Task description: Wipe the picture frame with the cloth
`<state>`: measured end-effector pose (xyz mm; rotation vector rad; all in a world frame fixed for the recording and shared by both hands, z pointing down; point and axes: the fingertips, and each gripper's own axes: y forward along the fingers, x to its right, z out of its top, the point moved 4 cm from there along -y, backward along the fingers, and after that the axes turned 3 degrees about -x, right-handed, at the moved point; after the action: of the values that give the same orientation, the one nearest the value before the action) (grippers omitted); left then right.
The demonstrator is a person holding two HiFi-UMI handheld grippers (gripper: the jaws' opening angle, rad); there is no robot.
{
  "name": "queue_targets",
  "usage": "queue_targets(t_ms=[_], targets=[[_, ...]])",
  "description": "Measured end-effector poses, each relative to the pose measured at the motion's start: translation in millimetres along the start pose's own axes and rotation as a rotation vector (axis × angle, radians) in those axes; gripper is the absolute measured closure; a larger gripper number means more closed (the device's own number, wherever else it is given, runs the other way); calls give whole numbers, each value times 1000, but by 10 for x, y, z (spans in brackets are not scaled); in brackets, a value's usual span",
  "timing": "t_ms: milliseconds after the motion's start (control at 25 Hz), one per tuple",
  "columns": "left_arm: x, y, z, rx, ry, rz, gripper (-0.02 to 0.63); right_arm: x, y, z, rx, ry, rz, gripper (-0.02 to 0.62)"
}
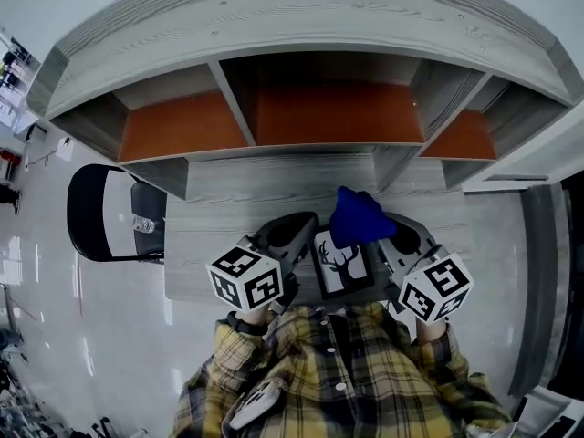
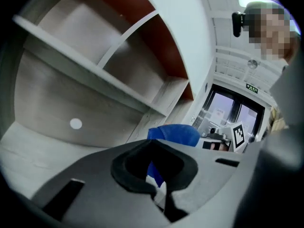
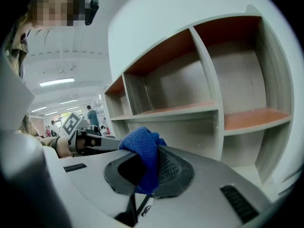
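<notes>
Head view shows both grippers raised close to a plaid shirt [image 1: 338, 363], above the grey wooden bench [image 1: 228, 231]. The picture frame [image 1: 345, 267], dark-rimmed with a deer silhouette on white, is held tilted between the two grippers, clear of the bench top. The left gripper [image 1: 301, 255] is seen at the frame's left edge and the right gripper [image 1: 394, 245] at its right side, each carrying its marker cube. The blue cloth [image 1: 358, 217] is bunched over the frame's upper right corner.

In the left gripper view the jaws are seen fully closed, and a thin white-and-dark edge, apparently of the frame, is pinched between their tips; the cloth is visible beyond them, with the other gripper's marker cube further off.

In the right gripper view the jaws are clamped on the cloth, which is folded into a thick wad that bulges above the jaws and hangs down between them. A small patch of white with a dark mark can be made out below the cloth at the jaw tips; what it belongs to cannot be told for certain.

Behind the bench a grey shelf unit [image 1: 301, 158] with orange-backed compartments is seen. A black chair [image 1: 84, 213] stands to the left of the bench on a glossy floor [image 1: 55, 318].
</notes>
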<state>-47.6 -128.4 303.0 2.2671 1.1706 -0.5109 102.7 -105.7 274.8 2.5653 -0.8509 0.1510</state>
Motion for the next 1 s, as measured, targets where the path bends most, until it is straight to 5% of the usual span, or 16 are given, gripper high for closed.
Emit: queue_targets(t_ms=[320, 1000], targets=[[426, -153, 576, 100, 177, -31, 601, -190, -42, 540, 130, -94, 50, 558], [439, -165, 609, 91, 214, -24, 601, -236, -44, 561, 116, -106, 60, 558]])
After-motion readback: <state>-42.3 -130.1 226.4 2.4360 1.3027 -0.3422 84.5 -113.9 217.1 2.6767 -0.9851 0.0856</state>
